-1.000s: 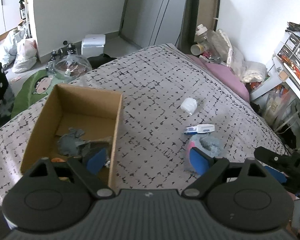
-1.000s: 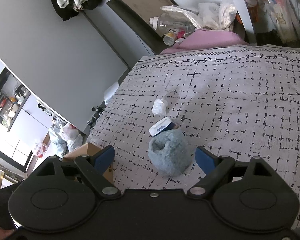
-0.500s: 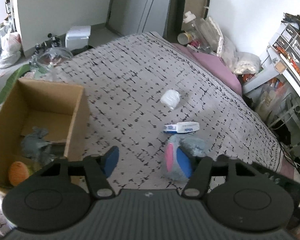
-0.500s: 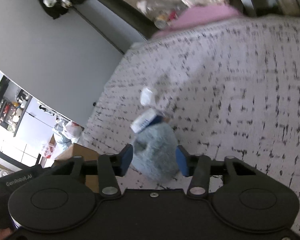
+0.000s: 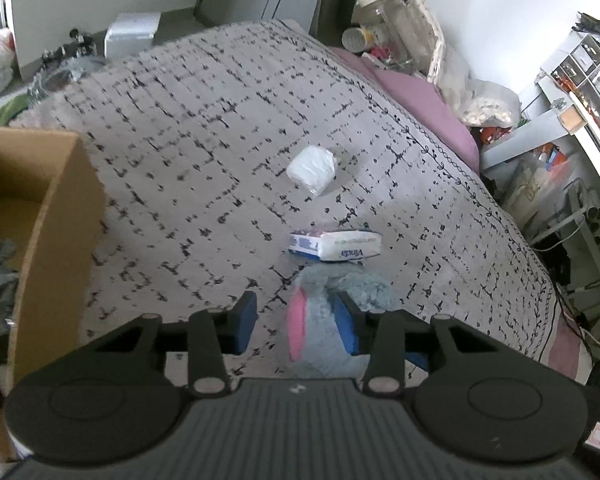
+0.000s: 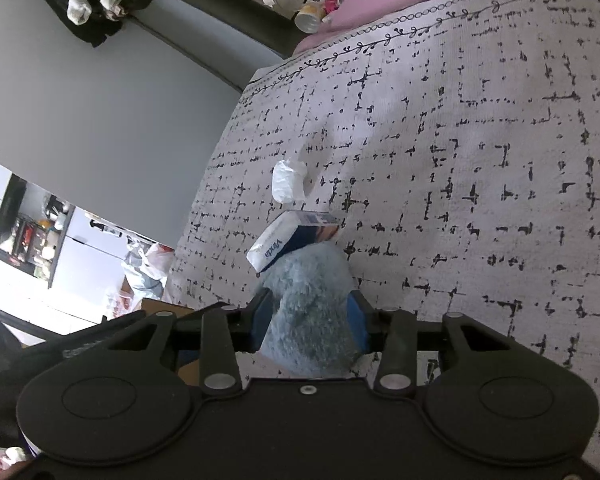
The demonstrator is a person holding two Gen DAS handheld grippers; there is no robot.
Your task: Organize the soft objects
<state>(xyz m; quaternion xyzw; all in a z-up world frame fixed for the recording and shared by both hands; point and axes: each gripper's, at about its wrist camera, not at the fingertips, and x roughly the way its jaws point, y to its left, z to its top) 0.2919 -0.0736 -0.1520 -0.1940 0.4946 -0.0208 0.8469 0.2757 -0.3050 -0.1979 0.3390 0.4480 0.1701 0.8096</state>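
With its two blue pads pressed into opposite flanks, the right gripper (image 6: pixel 310 314) is clamped on the blue plush toy (image 6: pixel 310 312), which sits on the bed (image 6: pixel 480 160) at the near end of the spread. The left gripper (image 5: pixel 296 326) is parted and holds nothing; the toy's pink patch shows between its pads, but the left pad stands apart from the toy. The step in hand appears to be the pickup. The next move calls for a lift, then a carry leftward to the cardboard box (image 5: pixel 56 216) without loosening the squeeze. The toy's long axis runs roughly away from the right gripper, its far end touching or overlapping the tissue pack (image 6: pixel 288 240). Beyond lies a white wrapped bundle (image 6: pixel 287 182).
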